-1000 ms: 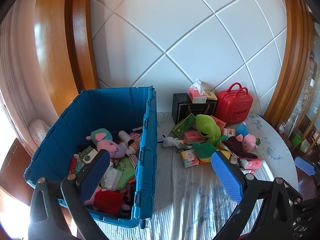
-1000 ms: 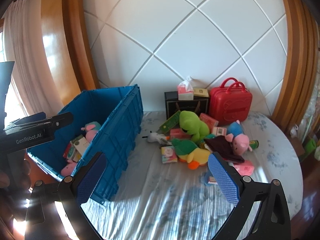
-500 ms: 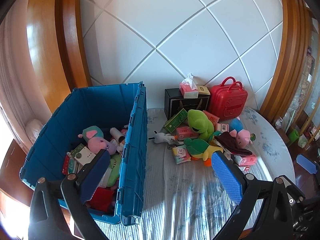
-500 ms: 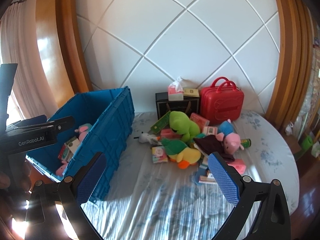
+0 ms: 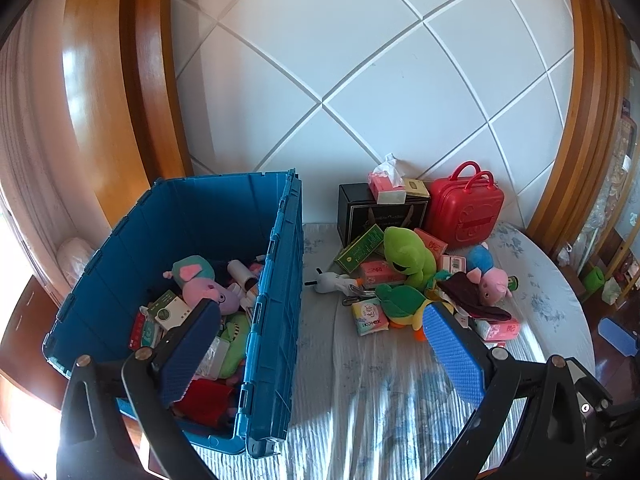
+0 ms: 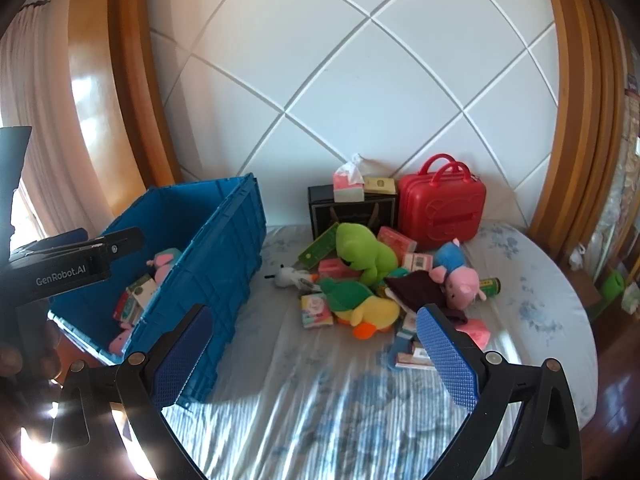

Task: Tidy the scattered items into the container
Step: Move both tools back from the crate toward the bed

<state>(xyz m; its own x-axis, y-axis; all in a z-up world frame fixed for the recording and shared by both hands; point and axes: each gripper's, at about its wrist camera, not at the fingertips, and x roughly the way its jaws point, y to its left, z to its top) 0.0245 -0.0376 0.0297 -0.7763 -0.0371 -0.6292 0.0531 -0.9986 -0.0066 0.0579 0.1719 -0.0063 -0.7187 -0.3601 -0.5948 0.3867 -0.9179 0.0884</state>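
Observation:
A blue crate (image 5: 276, 276) (image 6: 224, 256) stands on the left of the bed, holding several toys and boxes, among them a pink pig plush (image 5: 202, 286). To its right lies a scattered pile: a green frog plush (image 5: 408, 256) (image 6: 364, 254), a yellow and green duck plush (image 6: 360, 308), a pink pig plush (image 6: 460, 280), a white toy (image 5: 332, 280) and small packets (image 6: 316, 310). My left gripper (image 5: 320, 344) hangs open above the crate's near right corner, nothing between its blue pads. My right gripper (image 6: 316, 356) is open and empty over the bedsheet, short of the pile.
A red mini suitcase (image 6: 440, 208), a black box (image 6: 352, 212) and a tissue pack (image 6: 348, 186) stand against the white quilted headboard. Wooden frames flank both sides. The striped bedsheet (image 6: 320, 400) stretches in front of the pile. The left gripper's body (image 6: 60, 268) shows at the right wrist view's left edge.
Both grippers have drawn back and up from the bed, so crate and pile look smaller and farther. Both stay open and empty; no item has moved.

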